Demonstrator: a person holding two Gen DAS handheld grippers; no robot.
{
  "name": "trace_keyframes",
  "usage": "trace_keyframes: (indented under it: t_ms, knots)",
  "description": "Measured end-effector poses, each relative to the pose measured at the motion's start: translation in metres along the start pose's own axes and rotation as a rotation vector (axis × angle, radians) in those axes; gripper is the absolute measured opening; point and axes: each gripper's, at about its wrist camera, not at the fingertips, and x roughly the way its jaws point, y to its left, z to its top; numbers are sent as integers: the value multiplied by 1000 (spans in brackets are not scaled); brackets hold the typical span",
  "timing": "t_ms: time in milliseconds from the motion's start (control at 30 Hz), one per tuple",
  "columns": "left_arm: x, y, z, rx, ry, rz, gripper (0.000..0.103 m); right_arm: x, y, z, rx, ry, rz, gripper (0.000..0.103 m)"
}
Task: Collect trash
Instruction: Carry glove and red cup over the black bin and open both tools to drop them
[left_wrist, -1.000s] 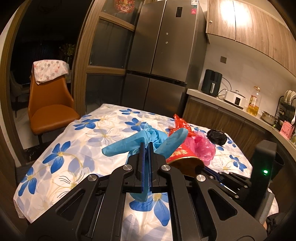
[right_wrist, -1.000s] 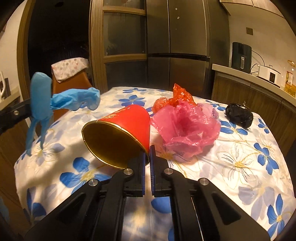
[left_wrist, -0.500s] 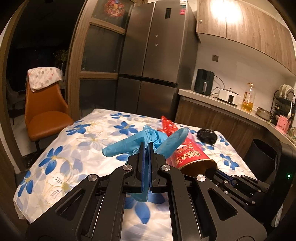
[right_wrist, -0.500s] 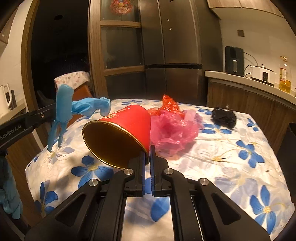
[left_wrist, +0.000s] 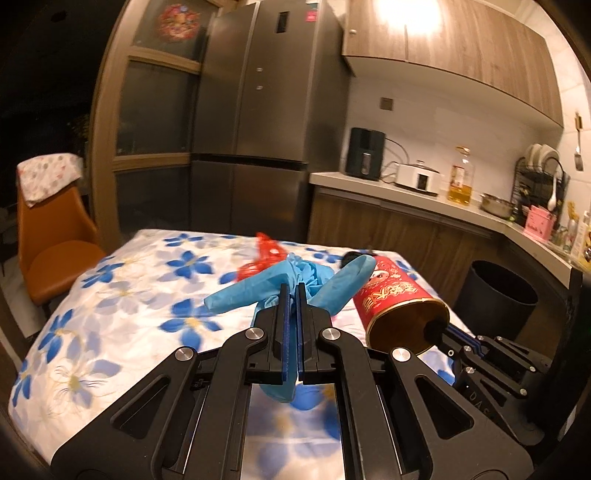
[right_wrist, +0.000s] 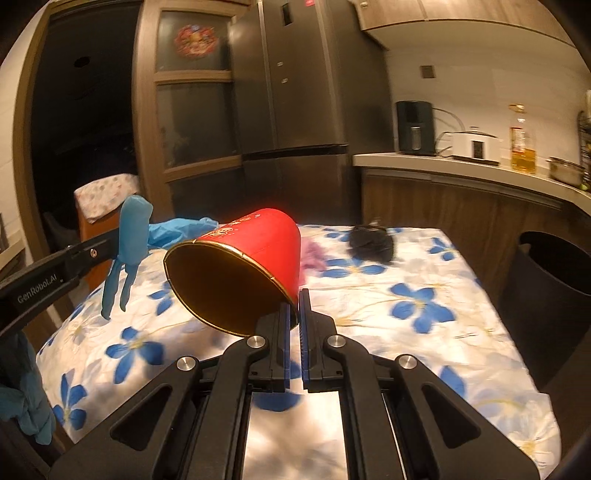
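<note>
My left gripper (left_wrist: 293, 295) is shut on a blue rubber glove (left_wrist: 255, 291) and holds it above the table; the glove also shows in the right wrist view (right_wrist: 133, 232). My right gripper (right_wrist: 294, 301) is shut on the rim of a red paper cup (right_wrist: 258, 251) with a gold inside, held tilted above the table; the cup shows at the right of the left wrist view (left_wrist: 395, 295). A black trash bin (right_wrist: 546, 280) stands on the floor right of the table. A red plastic bag (left_wrist: 264, 254), a pink bag (right_wrist: 312, 254) and a black crumpled bag (right_wrist: 371, 243) lie on the table.
The table has a white cloth with blue flowers (right_wrist: 424, 314). An orange chair (left_wrist: 48, 240) stands at its left. A tall fridge (left_wrist: 266, 122) is behind it. A wooden counter (left_wrist: 424, 199) with appliances and an oil bottle runs along the right wall.
Both grippers have risen and swung right with the glove and the cup. The bin has come into view at the right of both views.
</note>
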Motion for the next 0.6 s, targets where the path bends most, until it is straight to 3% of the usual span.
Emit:
trace_keyframes:
  t_ms: [600]
  knots:
    - [49,-108,7,104,18,-184,2,-38,-102,10,116,-71,-232,5]
